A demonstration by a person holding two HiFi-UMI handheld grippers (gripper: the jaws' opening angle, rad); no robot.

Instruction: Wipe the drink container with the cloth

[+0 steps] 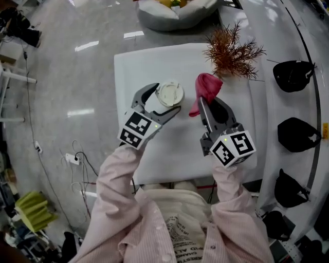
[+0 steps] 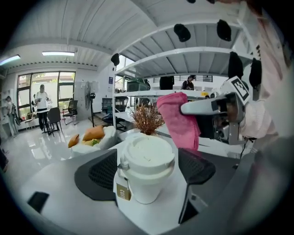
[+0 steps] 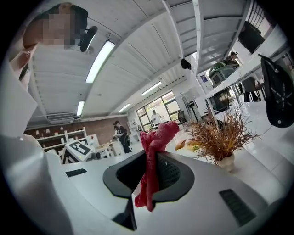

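A white paper drink cup (image 1: 169,93) with a lid and a small hanging tag stands on the white table (image 1: 154,154). My left gripper (image 1: 167,97) holds it, one jaw on each side; in the left gripper view the cup (image 2: 146,170) fills the gap between the pads. My right gripper (image 1: 211,102) is shut on a pink-red cloth (image 1: 206,86), just right of the cup and apart from it. The cloth (image 3: 155,151) sticks up above the jaws and hangs below them. The left gripper view shows the cloth (image 2: 180,120) behind the cup.
A dried brown plant (image 1: 232,55) in a small white pot stands at the table's far right corner, close behind the cloth. A grey cushion-like basket (image 1: 175,15) with food lies beyond the table. Black caps (image 1: 293,74) hang on a white rack at the right.
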